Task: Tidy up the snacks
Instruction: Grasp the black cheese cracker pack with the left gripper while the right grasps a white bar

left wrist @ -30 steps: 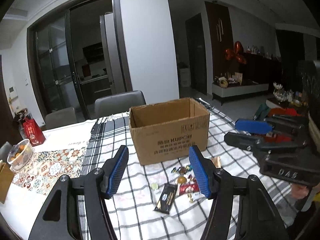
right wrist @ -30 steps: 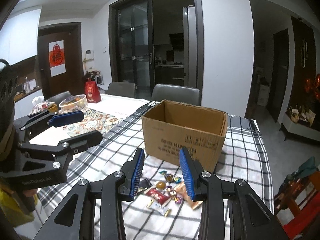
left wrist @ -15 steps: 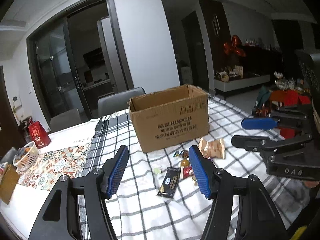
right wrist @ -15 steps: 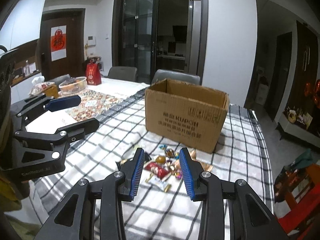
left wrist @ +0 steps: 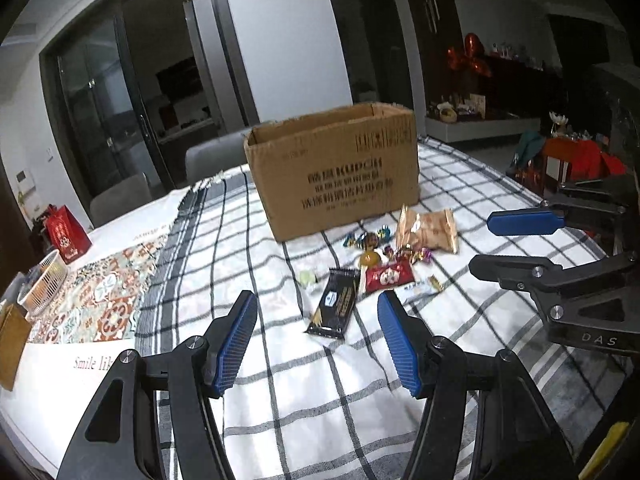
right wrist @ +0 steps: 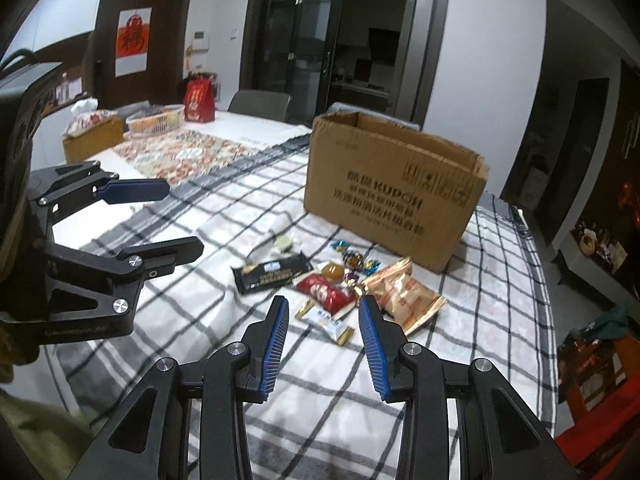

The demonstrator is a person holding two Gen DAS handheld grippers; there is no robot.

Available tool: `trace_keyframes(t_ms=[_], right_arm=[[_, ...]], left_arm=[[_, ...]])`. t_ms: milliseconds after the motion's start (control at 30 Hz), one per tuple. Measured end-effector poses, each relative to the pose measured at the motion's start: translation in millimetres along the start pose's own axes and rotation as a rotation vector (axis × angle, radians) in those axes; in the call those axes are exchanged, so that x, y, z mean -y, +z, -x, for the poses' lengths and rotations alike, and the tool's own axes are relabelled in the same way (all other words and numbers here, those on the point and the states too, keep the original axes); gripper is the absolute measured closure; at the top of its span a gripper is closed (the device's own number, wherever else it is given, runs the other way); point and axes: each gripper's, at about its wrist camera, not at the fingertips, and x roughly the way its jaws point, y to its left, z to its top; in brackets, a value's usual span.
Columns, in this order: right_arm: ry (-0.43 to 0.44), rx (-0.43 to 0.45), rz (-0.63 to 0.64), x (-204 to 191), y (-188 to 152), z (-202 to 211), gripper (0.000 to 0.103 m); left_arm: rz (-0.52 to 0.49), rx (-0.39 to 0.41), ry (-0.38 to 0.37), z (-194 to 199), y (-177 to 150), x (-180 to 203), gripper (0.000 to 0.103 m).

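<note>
An open cardboard box (left wrist: pixel 336 168) stands on the checked tablecloth (left wrist: pixel 280 380); it also shows in the right wrist view (right wrist: pixel 392 188). In front of it lies a heap of snacks: a black bar (left wrist: pixel 334 307), a red packet (left wrist: pixel 388 276), a beige crisp bag (left wrist: pixel 428 230) and several small wrapped sweets (left wrist: pixel 366 240). In the right wrist view the black bar (right wrist: pixel 272 272), red packet (right wrist: pixel 326 290) and crisp bag (right wrist: pixel 404 296) lie just beyond my right gripper (right wrist: pixel 323 310). My left gripper (left wrist: pixel 318 306) is open and empty, near the black bar. My right gripper is open and empty.
A white wire basket (left wrist: pixel 42 282), a red gift bag (left wrist: pixel 66 232) and a brown box (right wrist: pixel 92 136) stand on the patterned runner at the table's far left. Grey chairs (left wrist: pixel 216 156) stand behind the table. The table's right edge drops off near red boxes on the floor (left wrist: pixel 576 164).
Both grippers have lowered and moved closer to the snack heap; the box and snacks now look nearer. Both stay open and empty.
</note>
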Motion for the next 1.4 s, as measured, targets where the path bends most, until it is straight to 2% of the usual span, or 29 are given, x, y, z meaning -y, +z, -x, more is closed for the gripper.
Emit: trace_keyframes(t_ms=[367, 667, 1067, 1167, 1400], right_arm=[[0.042, -0.099, 0.057, 5, -13, -50, 0.066], [0.069, -0.137, 0.048, 19, -18, -82, 0.066], [0.154, -0.176, 0.003, 33, -18, -108, 0.066], [0.186, -0.186, -0.004, 35, -18, -114, 0.066], [0.231, -0.2, 0.006, 32, -15, -123, 0.066]], left_arm=[[-0.058, -0.074, -0.025, -47, -9, 1, 0.042], [-0.075, -0.127, -0.075, -89, -9, 2, 0.047], [-0.02, -0.198, -0.176, -129, -6, -1, 0.055], [0.014, -0.223, -0.202, -136, -8, -4, 0.058], [0.098, -0.259, -0.237, -145, -10, -14, 0.059]])
